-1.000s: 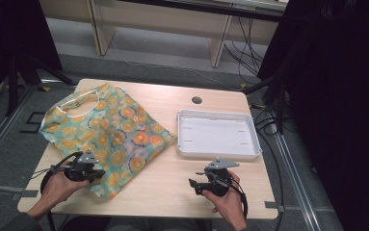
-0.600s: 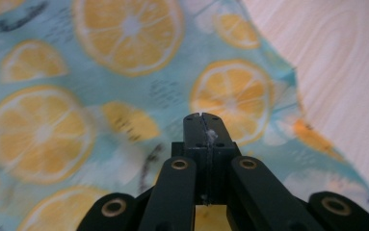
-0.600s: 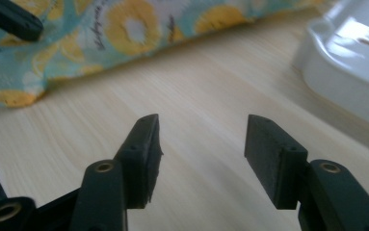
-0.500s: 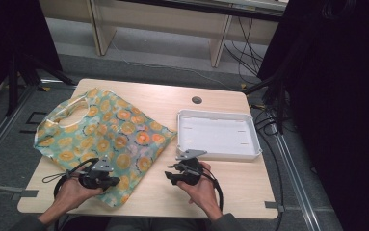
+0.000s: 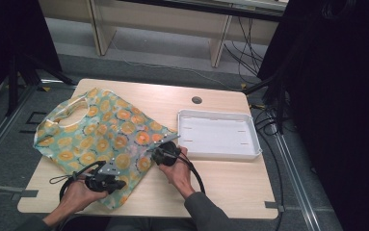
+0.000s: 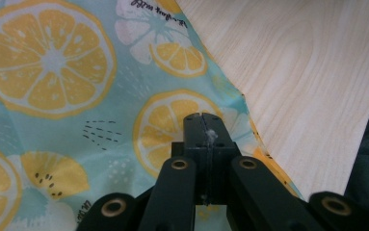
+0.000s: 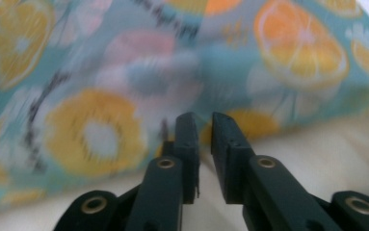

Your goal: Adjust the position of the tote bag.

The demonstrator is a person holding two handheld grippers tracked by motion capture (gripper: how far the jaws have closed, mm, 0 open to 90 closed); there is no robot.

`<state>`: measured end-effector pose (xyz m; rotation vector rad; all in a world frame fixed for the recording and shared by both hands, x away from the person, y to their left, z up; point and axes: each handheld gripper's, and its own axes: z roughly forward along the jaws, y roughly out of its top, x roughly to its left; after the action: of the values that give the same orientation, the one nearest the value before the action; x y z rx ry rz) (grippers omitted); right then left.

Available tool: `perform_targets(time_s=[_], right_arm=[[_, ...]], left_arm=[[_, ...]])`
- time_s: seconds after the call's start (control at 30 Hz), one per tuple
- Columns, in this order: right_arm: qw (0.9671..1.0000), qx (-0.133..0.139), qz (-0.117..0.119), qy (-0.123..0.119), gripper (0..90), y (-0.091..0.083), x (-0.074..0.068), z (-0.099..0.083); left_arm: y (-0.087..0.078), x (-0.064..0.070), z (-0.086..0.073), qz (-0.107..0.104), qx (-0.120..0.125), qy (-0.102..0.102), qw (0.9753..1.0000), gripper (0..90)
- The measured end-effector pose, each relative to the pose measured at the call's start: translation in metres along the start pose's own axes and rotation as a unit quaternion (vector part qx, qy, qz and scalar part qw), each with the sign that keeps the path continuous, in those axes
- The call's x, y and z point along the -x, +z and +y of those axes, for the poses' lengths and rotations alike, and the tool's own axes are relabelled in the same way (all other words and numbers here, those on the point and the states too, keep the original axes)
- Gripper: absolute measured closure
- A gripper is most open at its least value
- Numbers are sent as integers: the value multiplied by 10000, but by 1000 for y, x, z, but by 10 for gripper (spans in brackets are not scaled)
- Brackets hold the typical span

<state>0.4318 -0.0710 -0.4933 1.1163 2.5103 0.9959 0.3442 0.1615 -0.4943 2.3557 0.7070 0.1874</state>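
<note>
Pale wood desk (image 5: 220, 187) under me, white tray (image 5: 219, 135) at the right, bare inside. My citrus-print bag (image 5: 100, 139) lies flat on the left half. Left gripper (image 6: 204, 120) — jaws pressed together over the bag's near edge. Right gripper (image 7: 205, 126) — jaws slightly parted, just short of the bag's right edge, tray close behind.

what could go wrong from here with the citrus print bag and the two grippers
1. The left gripper has its jaws closed over the teal orange-slice-print fabric bag near its edge; whether fabric is pinched is unclear, so a pull may slip off.
2. The right gripper has a narrow gap and sits at the bag's edge; it could close on nothing.
3. The white plastic tray lies close by; a swing might knock it.
</note>
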Motion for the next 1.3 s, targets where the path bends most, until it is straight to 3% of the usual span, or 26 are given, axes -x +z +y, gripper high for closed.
perform_targets(time_s=[0.2, 0.27, 0.33, 0.37, 0.43, 0.5, 0.53, 0.57, 0.63, 0.7, 0.73, 0.77, 0.8, 0.83, 0.87, 0.9, 0.93, 1.0, 1.03, 1.07, 1.13, 1.17, 1.2, 1.23, 1.27, 1.3], right_arm=[[9996, -106, -211, -130, 849, 21, 8, 23], [9996, -118, -267, -58, 849, 28, 13, 30], [9992, -67, -316, 254, 848, 35, 17, 35], [9990, -98, -387, 216, 846, 38, 20, 37], [9987, -86, -399, 299, 844, 42, 22, 42], [9983, -40, -564, 124, 833, 43, 24, 45], [9985, -86, -476, 261, 824, 42, 21, 45], [9984, -61, -541, 137, 810, 40, 21, 45], [9985, -100, -542, 40, 778, 32, 18, 42], [9987, -74, -500, 22, 739, 24, 14, 40], [9989, -60, -472, -36, 711, 17, 11, 38], [9992, 24, -407, 56, 687, 15, 8, 37], [9993, -36, -373, -54, 665, 9, 6, 36], [9996, -40, -279, -69, 619, 4, 0, 35], [9996, -10, -258, -123, 591, 2, -3, 35], [9995, -96, -207, -207, 563, -3, -7, 34], [9995, -106, -131, -255, 541, -8, -12, 33], [9992, -42, 91, -385, 491, -15, -24, 28], [9987, -83, 262, -421, 476, -20, -31, 26], [9977, -22, 478, -477, 471, -22, -38, 23], [9966, -218, 635, -472, 443, -28, -54, 18], [9924, -47, 905, -836, 439, -29, -65, 16], [9904, -88, 1046, -902, 434, -30, -73, 14], [9883, -168, 1159, -973, 432, -31, -80, 14], [9862, -109, 1266, -1063, 431, -30, -88, 12], [9838, -185, 1372, -1139, 427, -30, -96, 11]], left_arm=[[-3, -2, 0, 48, 41, 32, 10000, 899], [-2, -1, 0, 23, 77, -3, 10000, 899], [-3, -1, 1, -41, 66, -5, 10000, 898], [-3, 0, 1, -8, 106, -80, 9999, 898], [-8, -2, 3, -43, 131, -25, 9999, 897], [-15, -6, 4, 48, 252, -91, 9996, 870], [-21, -11, 5, 130, 303, -103, 9994, 850], [-31, -19, 4, 212, 329, -160, 9991, 817], [-45, -32, 0, 537, 409, -239, 9974, 749], [-63, -55, -11, 916, 380, -440, 9941, 683], [-68, -61, -15, 1045, 358, -553, 9923, 638], [-76, -70, -21, 1195, 291, -536, 9910, 623], [-83, -79, -27, 1274, 178, -731, 9890, 612], [-87, -84, -30, 1396, 136, -754, 9872, 571], [-93, -90, -35, 1627, 102, -786, 9835, 547], [-98, -96, -41, 1836, 145, -962, 9782, 516], [-106, -105, -47, 1961, 108, -974, 9757, 494], [-115, -114, -57, 2149, 189, -1226, 9687, 458], [-120, -122, -63, 2263, 293, -1152, 9668, 447], [-124, -123, -68, 2361, 193, -1497, 9599, 438], [-128, -129, -76, 2391, 199, -1563, 9581, 417], [-127, -129, -78, 2338, 196, -1627, 9584, 417], [-126, -128, -78, 2306, 181, -1668, 9585, 417], [-126, -133, -79, 2226, 149, -1377, 9650, 417], [-122, -132, -79, 2263, 279, -1396, 9636, 416], [-120, -126, -78, 2216, 176, -1795, 9583, 415]])
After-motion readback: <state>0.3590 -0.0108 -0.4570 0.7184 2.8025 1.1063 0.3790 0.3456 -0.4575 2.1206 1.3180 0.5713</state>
